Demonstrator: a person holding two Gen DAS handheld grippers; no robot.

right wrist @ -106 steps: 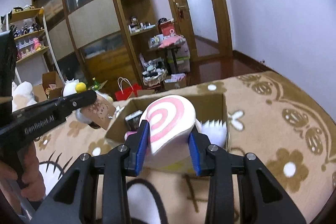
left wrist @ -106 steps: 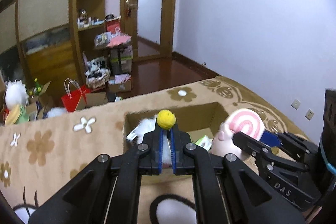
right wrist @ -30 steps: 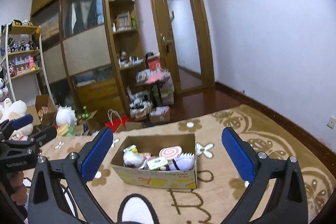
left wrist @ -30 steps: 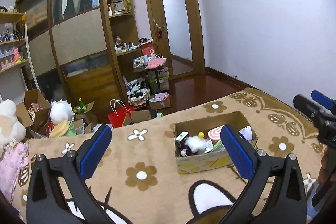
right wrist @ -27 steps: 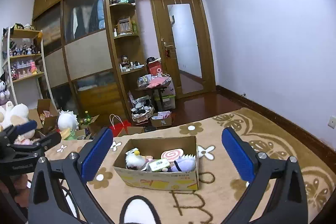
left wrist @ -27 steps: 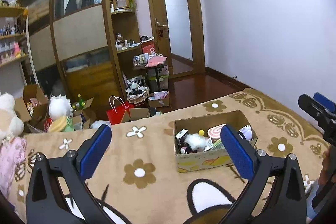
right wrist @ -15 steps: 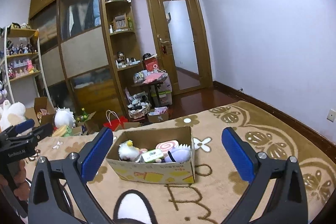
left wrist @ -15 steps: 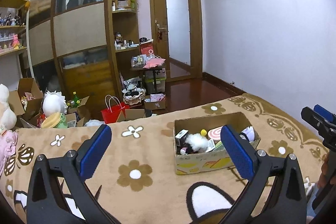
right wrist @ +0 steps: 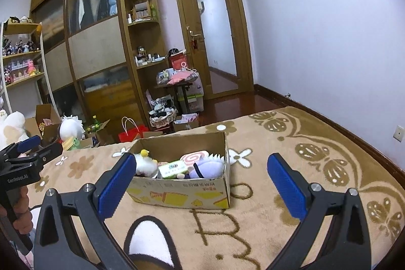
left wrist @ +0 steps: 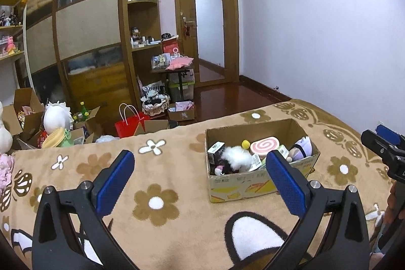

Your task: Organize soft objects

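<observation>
Beige flowered blanket (left wrist: pixel 177 163) spreads under us, bearing the cardboard box (right wrist: pixel 182 191) of plush toys (left wrist: pixel 236 156) ahead of both grippers, apart from them. Its lower contents are hidden by the walls. Our left gripper (left wrist: pixel 200 179) and right gripper (right wrist: pixel 202 184) gape wide, holding nothing.

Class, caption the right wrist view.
Open right gripper faces a brown cardboard box of plush toys on a flowered blanket.
</observation>
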